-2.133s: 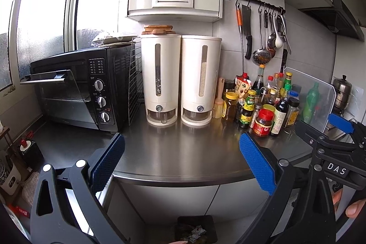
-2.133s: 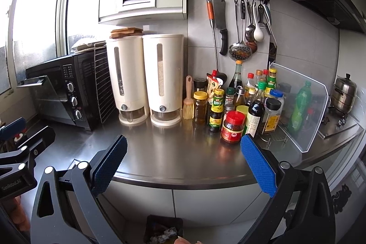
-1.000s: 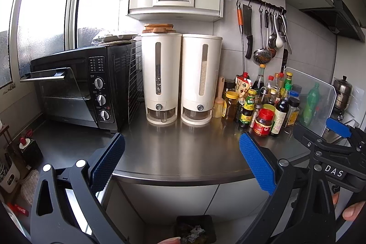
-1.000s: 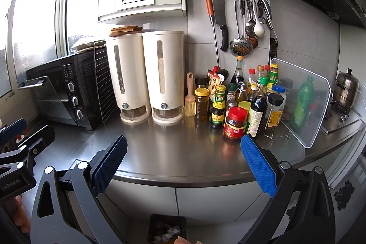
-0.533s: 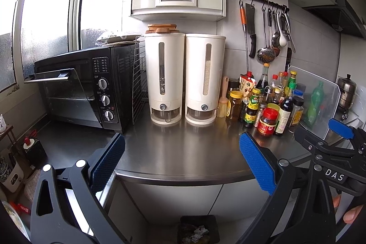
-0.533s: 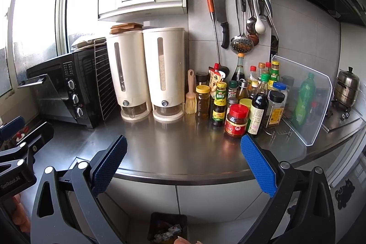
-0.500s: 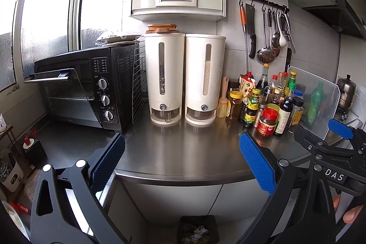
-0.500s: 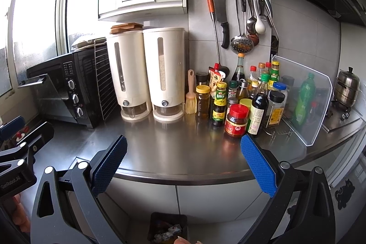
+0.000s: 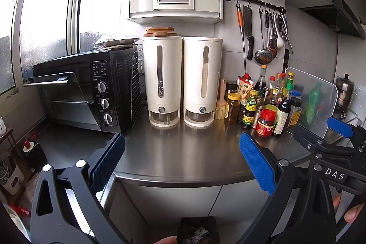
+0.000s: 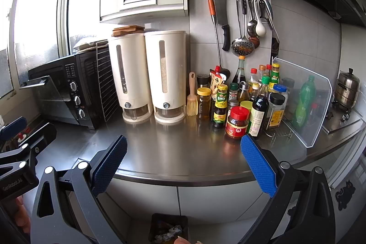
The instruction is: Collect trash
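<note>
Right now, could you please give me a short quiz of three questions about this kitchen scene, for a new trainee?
1. True or false: both the left gripper and the right gripper are open and empty.
2. Where is the bin with crumpled trash: A on the counter, B on the floor below the counter, C inside the oven?
3. What colour is the lid of the jar nearest the counter's front edge?

Key: 1 true; 2 B; 3 red.

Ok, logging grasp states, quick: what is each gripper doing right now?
Left gripper: open, holding nothing.
Right gripper: open, holding nothing.
</note>
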The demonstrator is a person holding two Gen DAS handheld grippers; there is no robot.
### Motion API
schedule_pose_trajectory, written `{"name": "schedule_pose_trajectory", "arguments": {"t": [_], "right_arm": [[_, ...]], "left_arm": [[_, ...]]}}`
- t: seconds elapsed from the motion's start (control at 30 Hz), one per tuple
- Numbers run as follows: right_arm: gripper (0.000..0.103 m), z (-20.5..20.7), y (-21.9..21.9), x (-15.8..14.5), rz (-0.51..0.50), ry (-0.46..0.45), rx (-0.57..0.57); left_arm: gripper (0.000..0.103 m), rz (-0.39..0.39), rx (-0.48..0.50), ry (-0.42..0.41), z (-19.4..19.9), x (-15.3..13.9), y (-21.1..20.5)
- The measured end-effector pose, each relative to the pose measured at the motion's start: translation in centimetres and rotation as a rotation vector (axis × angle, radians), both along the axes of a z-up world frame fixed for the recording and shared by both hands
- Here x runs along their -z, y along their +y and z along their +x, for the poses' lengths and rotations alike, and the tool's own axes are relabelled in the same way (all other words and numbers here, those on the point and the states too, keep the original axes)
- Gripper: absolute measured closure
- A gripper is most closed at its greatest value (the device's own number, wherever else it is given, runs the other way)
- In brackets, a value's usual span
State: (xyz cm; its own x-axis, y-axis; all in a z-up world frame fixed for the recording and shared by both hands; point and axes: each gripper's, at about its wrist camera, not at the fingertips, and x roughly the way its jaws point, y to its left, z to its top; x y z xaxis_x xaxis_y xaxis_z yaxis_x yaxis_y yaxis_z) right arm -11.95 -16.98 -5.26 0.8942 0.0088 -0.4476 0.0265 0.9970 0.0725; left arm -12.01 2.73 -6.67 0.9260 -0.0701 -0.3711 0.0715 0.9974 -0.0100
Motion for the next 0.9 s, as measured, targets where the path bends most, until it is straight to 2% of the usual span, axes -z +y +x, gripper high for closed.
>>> {"name": "schedule_pose_trajectory", "arguments": {"t": [0.9], "right_arm": [[0.003, 0.28, -0.48, -0.04, 0.003, 0.003, 0.007]], "left_arm": [[0.008, -0.009, -0.005, 0.013, 0.70, 0.19, 0.38]]}}
